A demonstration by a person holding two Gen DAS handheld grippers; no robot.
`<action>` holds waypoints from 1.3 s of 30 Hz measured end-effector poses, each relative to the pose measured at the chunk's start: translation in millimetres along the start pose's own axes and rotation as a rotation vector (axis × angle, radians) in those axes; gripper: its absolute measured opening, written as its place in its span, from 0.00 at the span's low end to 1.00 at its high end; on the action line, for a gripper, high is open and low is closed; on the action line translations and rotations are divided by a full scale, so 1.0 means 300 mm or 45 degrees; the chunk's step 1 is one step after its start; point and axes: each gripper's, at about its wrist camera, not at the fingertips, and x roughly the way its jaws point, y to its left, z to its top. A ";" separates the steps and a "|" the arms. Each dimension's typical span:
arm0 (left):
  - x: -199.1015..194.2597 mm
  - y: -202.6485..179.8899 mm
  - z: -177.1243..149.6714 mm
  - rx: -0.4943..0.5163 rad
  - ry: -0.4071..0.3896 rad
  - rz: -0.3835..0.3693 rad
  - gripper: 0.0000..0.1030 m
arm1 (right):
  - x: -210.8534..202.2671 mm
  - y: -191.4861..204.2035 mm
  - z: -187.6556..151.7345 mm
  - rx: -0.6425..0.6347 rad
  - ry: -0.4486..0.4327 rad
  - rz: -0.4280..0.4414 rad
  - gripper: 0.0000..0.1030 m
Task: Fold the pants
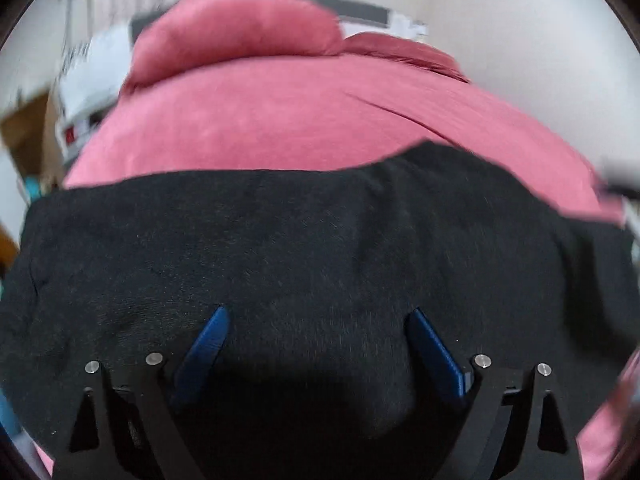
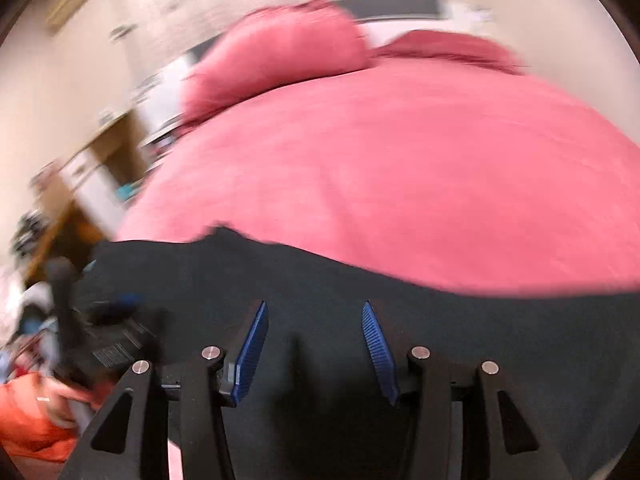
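Black pants (image 1: 312,240) lie spread on a pink bedspread (image 1: 280,120) and fill the lower half of the left wrist view. My left gripper (image 1: 318,312) is open just above the cloth, its blue pads apart and holding nothing. In the right wrist view the pants (image 2: 460,328) cover the near part of the bed (image 2: 400,180). My right gripper (image 2: 314,306) is open over the pants and empty. The other gripper (image 2: 68,320) shows blurred at the left of that view. Both views are motion-blurred.
A pink pillow (image 1: 236,32) and a folded pink cover (image 1: 404,52) lie at the head of the bed. Wooden and white furniture (image 2: 92,172) stands left of the bed. Orange cloth (image 2: 32,420) shows at the lower left.
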 end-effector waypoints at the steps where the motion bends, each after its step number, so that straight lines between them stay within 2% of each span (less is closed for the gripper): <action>1: -0.004 0.000 -0.012 0.004 -0.021 0.000 0.90 | 0.035 0.019 0.038 -0.012 0.035 0.079 0.49; 2: -0.004 0.009 -0.017 -0.012 -0.029 -0.014 0.90 | 0.099 0.044 0.103 -0.034 0.084 0.169 0.49; 3: -0.006 0.022 -0.021 -0.035 -0.027 -0.034 0.91 | 0.151 0.064 0.149 -0.057 0.121 0.209 0.49; 7: -0.021 0.055 -0.033 -0.071 -0.042 -0.085 0.93 | 0.335 0.117 0.250 -0.060 0.231 0.280 0.49; 9: -0.043 0.067 -0.043 -0.076 -0.045 -0.094 0.93 | 0.454 0.126 0.282 -0.021 0.392 0.360 0.49; 12: -0.042 0.100 -0.059 -0.093 -0.050 -0.118 0.93 | 0.516 0.140 0.260 -0.008 0.553 0.463 0.49; 14: -0.054 0.086 -0.053 -0.096 -0.051 -0.126 0.94 | 0.520 0.140 0.239 -0.015 0.672 0.586 0.49; 16: -0.066 0.078 -0.063 -0.091 -0.051 -0.129 0.96 | 0.527 0.136 0.222 -0.063 0.724 0.627 0.49; 20: -0.052 0.059 -0.051 -0.086 -0.049 -0.129 0.97 | 0.605 0.146 0.198 0.044 0.788 0.663 0.51; 22: -0.032 0.056 -0.025 -0.089 -0.048 -0.131 0.97 | 0.628 0.140 0.215 0.079 0.771 0.596 0.51; 23: -0.036 0.050 -0.021 -0.090 -0.049 -0.132 0.97 | 0.626 0.144 0.227 0.101 0.739 0.577 0.45; 24: -0.036 0.052 -0.019 -0.091 -0.050 -0.133 0.97 | 0.606 0.134 0.256 0.120 0.641 0.524 0.23; 25: -0.034 0.051 -0.018 -0.090 -0.048 -0.131 0.97 | 0.580 0.110 0.285 0.167 0.523 0.493 0.13; 26: -0.035 0.051 -0.020 -0.088 -0.048 -0.130 0.97 | 0.563 0.079 0.301 0.249 0.462 0.510 0.04; 27: -0.033 0.049 -0.021 -0.085 -0.048 -0.128 0.97 | 0.542 0.034 0.318 0.366 0.363 0.567 0.02; 28: -0.031 0.049 -0.021 -0.085 -0.048 -0.128 0.97 | 0.518 -0.008 0.338 0.458 0.266 0.615 0.02; 29: -0.029 0.047 -0.024 -0.086 -0.048 -0.129 0.97 | 0.491 -0.039 0.364 0.497 0.171 0.596 0.02; 31: -0.029 0.046 -0.024 -0.086 -0.049 -0.129 0.97 | 0.481 -0.061 0.382 0.521 0.152 0.577 0.04; 32: -0.029 0.045 -0.024 -0.086 -0.049 -0.129 0.97 | 0.484 -0.062 0.384 0.518 0.190 0.602 0.06; 33: -0.028 0.045 -0.024 -0.086 -0.049 -0.129 0.97 | 0.489 -0.053 0.382 0.493 0.249 0.637 0.14; 34: -0.027 0.044 -0.023 -0.086 -0.049 -0.129 0.97 | 0.504 -0.019 0.367 0.411 0.367 0.658 0.22; 35: -0.027 0.044 -0.024 -0.085 -0.049 -0.128 0.97 | 0.507 -0.006 0.354 0.351 0.423 0.616 0.39; 36: -0.027 0.043 -0.024 -0.085 -0.048 -0.128 0.97 | 0.513 0.008 0.329 0.272 0.481 0.527 0.45; 38: -0.027 0.043 -0.024 -0.085 -0.049 -0.128 0.97 | 0.537 0.018 0.288 0.200 0.569 0.468 0.45; 39: -0.027 0.043 -0.024 -0.085 -0.049 -0.128 0.97 | 0.552 0.021 0.264 0.196 0.620 0.499 0.45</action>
